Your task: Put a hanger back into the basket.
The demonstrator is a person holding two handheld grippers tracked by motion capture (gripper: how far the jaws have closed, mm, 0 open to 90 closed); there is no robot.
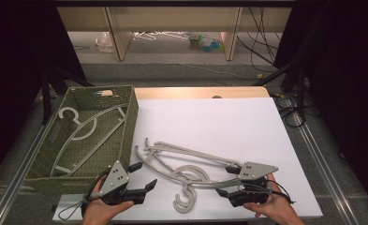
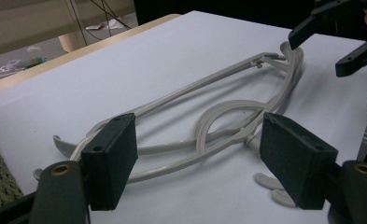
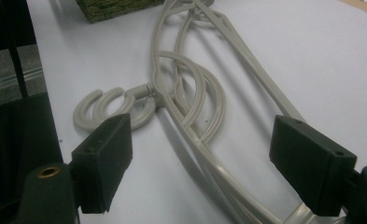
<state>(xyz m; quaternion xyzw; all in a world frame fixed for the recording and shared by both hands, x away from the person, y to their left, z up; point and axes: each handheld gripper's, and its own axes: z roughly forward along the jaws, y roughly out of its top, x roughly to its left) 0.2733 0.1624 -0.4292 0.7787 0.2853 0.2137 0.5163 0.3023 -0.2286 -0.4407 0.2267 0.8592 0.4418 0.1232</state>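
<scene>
Pale grey plastic coat hangers [image 1: 186, 166], tangled in a stack, lie on the white sheet covering the table [image 1: 228, 126], just right of the olive-green woven basket [image 1: 128, 124], which holds another grey hanger [image 1: 85, 129]. My left gripper [image 1: 142, 176] hovers near the stack's left end, jaws spread wide with nothing between them. My right gripper [image 1: 226, 180] sits at the stack's right end, jaws wide apart, straddling the hanger arms without pinching them.
</scene>
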